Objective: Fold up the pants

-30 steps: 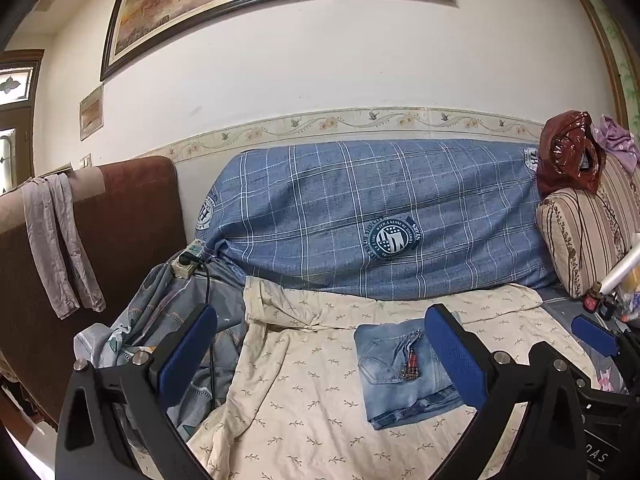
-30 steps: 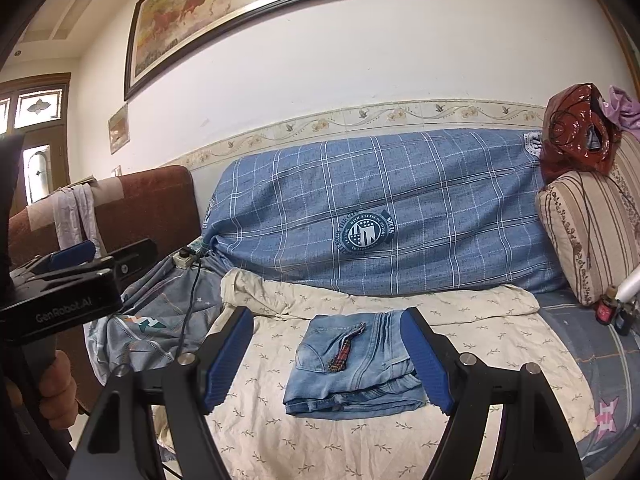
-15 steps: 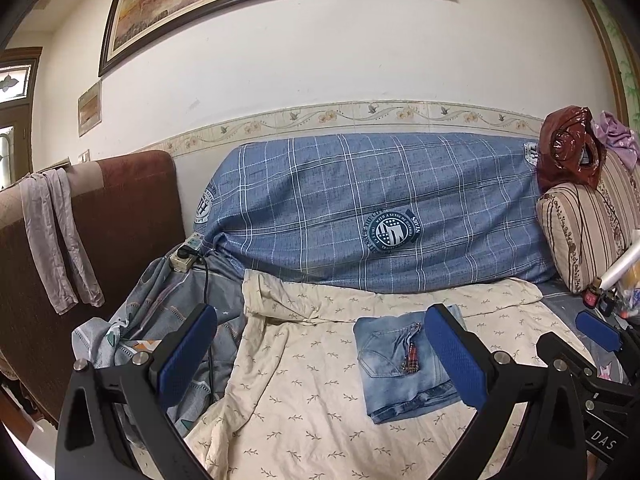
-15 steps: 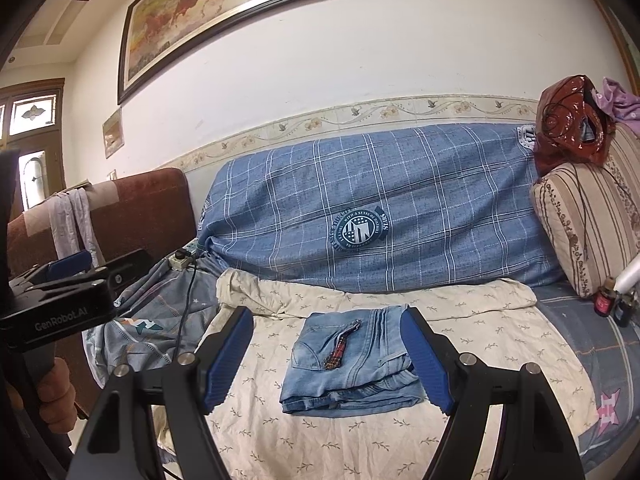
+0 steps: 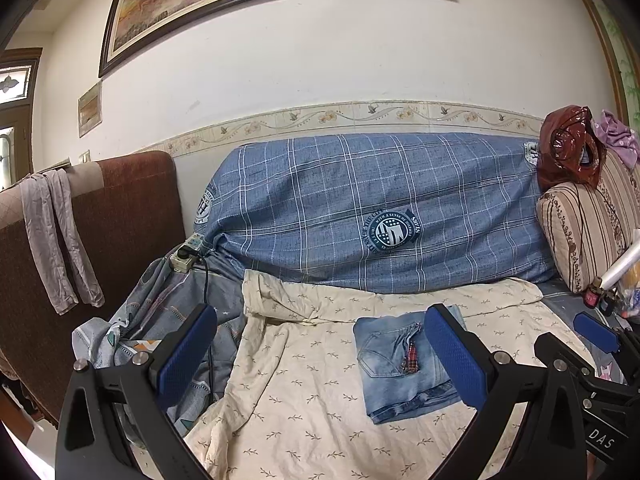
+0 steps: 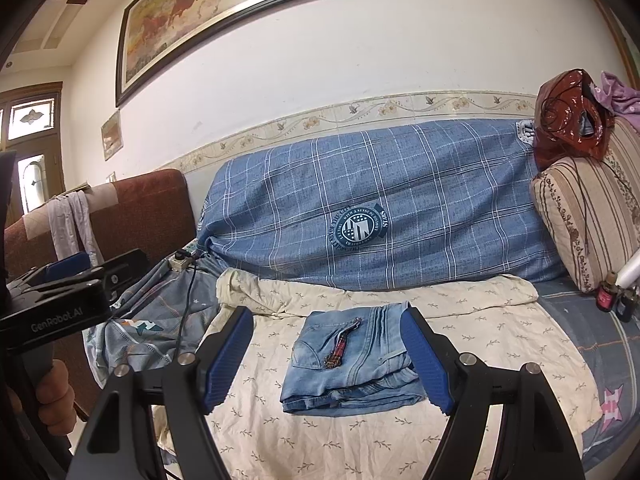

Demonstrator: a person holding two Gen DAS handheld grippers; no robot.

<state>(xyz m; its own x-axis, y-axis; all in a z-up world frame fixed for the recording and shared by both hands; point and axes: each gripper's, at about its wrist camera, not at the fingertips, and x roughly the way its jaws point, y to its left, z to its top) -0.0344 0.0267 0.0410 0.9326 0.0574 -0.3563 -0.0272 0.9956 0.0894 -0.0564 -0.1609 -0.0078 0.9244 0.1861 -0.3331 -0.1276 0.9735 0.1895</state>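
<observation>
Nothing moved: folded jeans (image 6: 352, 360) rest on cream sheet (image 6: 480, 320), both tools (image 5: 320, 364) (image 6: 328, 356) wide, empty.

Faded light-blue jeans (image 6: 352, 364) on a cream leaf-print sheet (image 6: 480, 328); behind, a blue plaid cover (image 6: 420, 184); beige striped cushion (image 6: 588, 216) alongside.

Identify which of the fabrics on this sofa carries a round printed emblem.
The blue plaid cover draped over the backrest: a dark round emblem sits at its middle. The cream sheet on the seat has only small leaf sprigs, and the folded jeans are plain denim.
</observation>
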